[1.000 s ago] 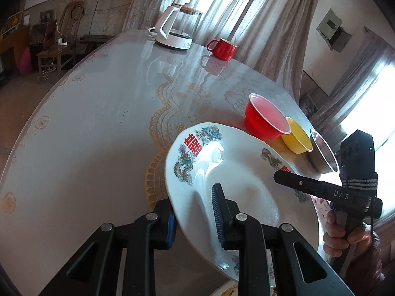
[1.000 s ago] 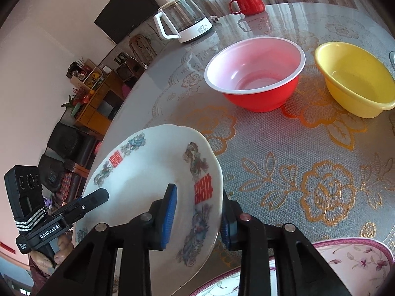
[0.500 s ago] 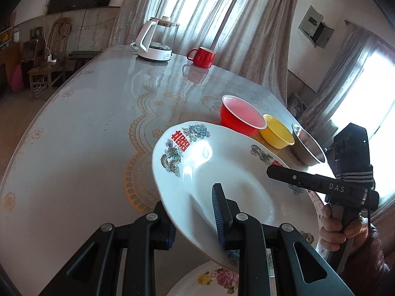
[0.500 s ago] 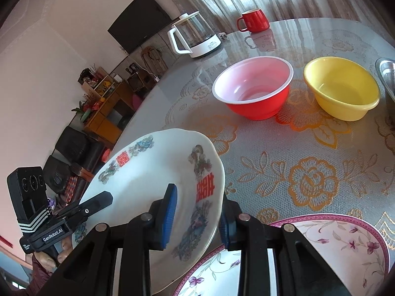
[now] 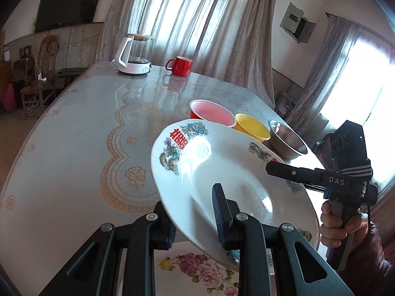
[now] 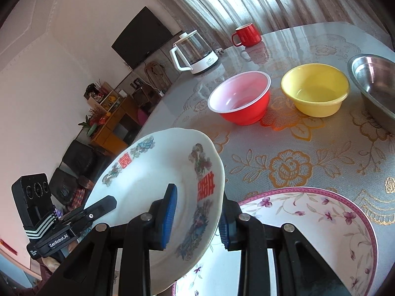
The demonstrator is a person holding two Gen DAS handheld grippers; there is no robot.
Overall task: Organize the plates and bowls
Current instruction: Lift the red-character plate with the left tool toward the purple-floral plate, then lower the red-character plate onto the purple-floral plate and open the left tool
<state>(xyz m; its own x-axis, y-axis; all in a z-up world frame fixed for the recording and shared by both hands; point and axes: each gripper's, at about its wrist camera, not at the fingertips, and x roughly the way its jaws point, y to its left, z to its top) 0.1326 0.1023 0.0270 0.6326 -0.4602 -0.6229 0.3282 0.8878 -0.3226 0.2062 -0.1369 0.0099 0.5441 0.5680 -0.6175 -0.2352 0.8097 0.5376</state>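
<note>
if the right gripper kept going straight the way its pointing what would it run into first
Probably the red bowl. The right gripper, clamped on the white plate, aims down and forward over bare tablecloth, and that bowl stands roughly ahead. Depth is unclear.

There were two plates: a white one with red characters point(image 6: 158, 185) and a flowered one with a pink rim point(image 6: 321, 222). Three bowls stood in a row: one red point(image 6: 243, 101), one yellow point(image 6: 317, 91), one steel point(image 6: 377, 83). One red mug point(image 6: 246, 34) and one kettle point(image 6: 195, 51) were on the desk point(image 5: 81, 128). Two claws were in view.
</note>
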